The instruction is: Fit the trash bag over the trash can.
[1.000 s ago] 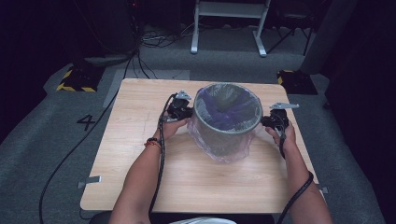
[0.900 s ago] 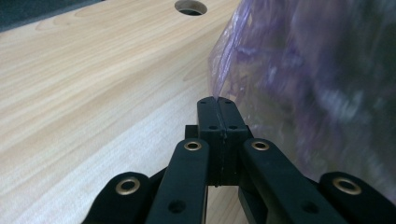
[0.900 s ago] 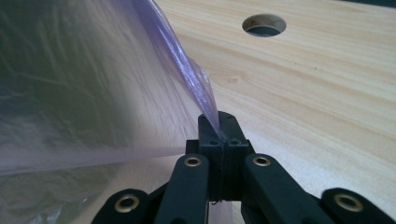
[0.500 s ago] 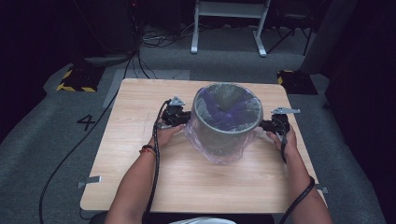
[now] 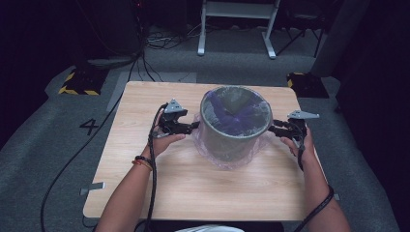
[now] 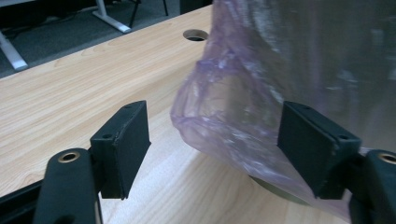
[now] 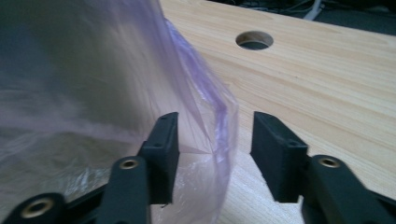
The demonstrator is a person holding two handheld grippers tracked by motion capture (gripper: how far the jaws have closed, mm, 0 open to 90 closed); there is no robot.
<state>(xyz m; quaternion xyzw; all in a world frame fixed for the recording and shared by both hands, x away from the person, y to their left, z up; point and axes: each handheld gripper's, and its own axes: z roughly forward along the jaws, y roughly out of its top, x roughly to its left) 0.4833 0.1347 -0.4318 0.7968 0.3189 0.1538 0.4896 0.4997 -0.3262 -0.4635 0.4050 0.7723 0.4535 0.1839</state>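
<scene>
The bin [image 5: 235, 125] stands upright mid-table [image 5: 203, 193], mouth up, its purple bag [image 5: 227, 162] draped down the outside. The left gripper [image 5: 191, 127] and the right gripper [image 5: 273, 130] flank it; both have just been opening, and the bag's folds hang loose between their parted jaws, unclamped.

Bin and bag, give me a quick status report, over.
Left gripper and right gripper open, jaws just opened, purple bag film loose between them. Grey bin upright on the table, bag skirt draped outside. Nothing in the way.
</scene>
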